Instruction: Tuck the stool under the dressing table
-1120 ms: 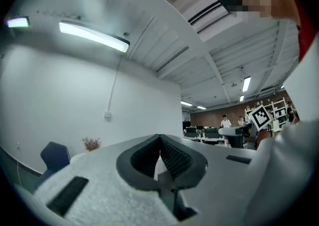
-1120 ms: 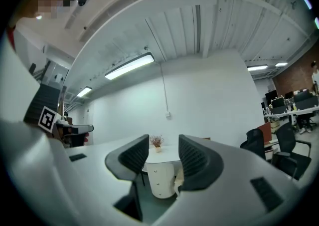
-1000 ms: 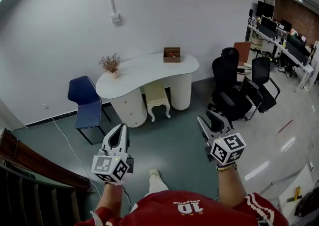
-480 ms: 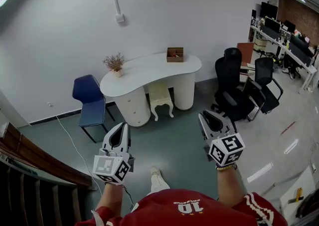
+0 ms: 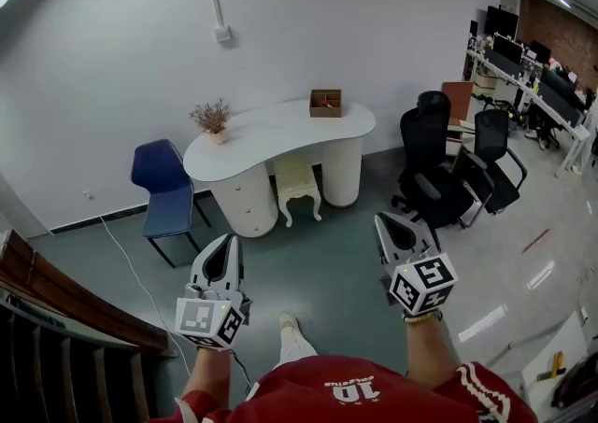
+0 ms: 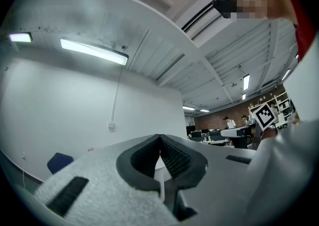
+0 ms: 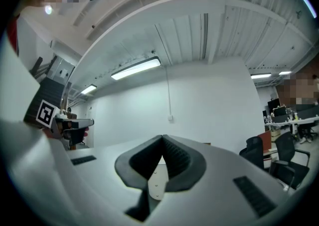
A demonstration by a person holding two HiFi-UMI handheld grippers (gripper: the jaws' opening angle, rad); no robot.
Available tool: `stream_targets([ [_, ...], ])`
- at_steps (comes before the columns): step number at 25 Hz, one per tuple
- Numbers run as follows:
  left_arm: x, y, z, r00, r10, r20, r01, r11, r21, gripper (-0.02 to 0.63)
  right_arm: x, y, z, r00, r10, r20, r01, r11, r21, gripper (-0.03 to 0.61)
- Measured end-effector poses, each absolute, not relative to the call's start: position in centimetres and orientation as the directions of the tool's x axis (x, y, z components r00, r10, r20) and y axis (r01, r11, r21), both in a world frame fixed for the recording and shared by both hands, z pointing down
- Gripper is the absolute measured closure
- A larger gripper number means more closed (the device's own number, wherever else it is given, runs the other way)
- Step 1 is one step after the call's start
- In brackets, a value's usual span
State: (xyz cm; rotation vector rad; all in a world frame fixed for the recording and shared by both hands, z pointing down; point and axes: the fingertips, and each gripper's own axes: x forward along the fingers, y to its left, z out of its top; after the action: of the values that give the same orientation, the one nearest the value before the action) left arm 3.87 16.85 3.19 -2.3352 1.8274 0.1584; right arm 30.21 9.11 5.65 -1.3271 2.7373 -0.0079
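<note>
Count: 1 dressing table (image 5: 280, 134), 1 stool (image 5: 297, 188), 1 blue chair (image 5: 164, 195), 1 potted dried plant (image 5: 209, 120) at the table's left end, 1 wooden box (image 5: 325, 103) at its back edge, 1 wall socket (image 5: 222, 34). Black office chairs (image 5: 428, 132): looks like 3, overlapping, can't split cleanly. 2 grippers: left gripper (image 5: 224, 242), right gripper (image 5: 400, 223).

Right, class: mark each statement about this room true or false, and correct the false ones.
The blue chair stands left of the table. True.
The right gripper holds the stool. False: its jaws have just closed on nothing, far from the stool.
A box sits on the table. True.
The left gripper is open. False: it is shut, empty.
The plant stands on the floor. False: it is on the table.
</note>
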Motion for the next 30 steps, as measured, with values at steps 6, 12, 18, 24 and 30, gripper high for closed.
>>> stream_targets([
  [6, 3.7, 16.9, 3.6, 0.245, -0.952, -0.184, -0.969, -0.237, -0.066, 0.615, 29.6, 8.9, 5.2, -0.613, -0.785, -0.094, -0.785, 0.618, -0.046, 0.575],
  [12, 3.8, 17.3, 3.8, 0.256, -0.949, -0.185, -0.967, -0.248, -0.063, 0.615, 29.1, 9.2, 5.2, -0.616, -0.782, -0.099, -0.783, 0.621, -0.039, 0.575],
  [18, 3.4, 17.2, 4.2, 0.234, -0.956, -0.177, -0.972, -0.229, -0.047, 0.615, 28.9, 9.4, 5.7, -0.615, -0.783, -0.087, -0.784, 0.620, -0.028, 0.575],
  [24, 3.0, 16.9, 4.9, 0.218, -0.962, -0.162, -0.976, -0.213, -0.046, 0.615, 29.0, 9.3, 6.4, -0.613, -0.787, -0.071, -0.787, 0.616, -0.034, 0.577],
  [30, 2.5, 16.5, 5.4, 0.195, -0.967, -0.163, -0.981, -0.194, -0.023, 0.615, 29.6, 8.7, 7.3, -0.598, -0.799, -0.058, -0.799, 0.600, -0.037, 0.577],
])
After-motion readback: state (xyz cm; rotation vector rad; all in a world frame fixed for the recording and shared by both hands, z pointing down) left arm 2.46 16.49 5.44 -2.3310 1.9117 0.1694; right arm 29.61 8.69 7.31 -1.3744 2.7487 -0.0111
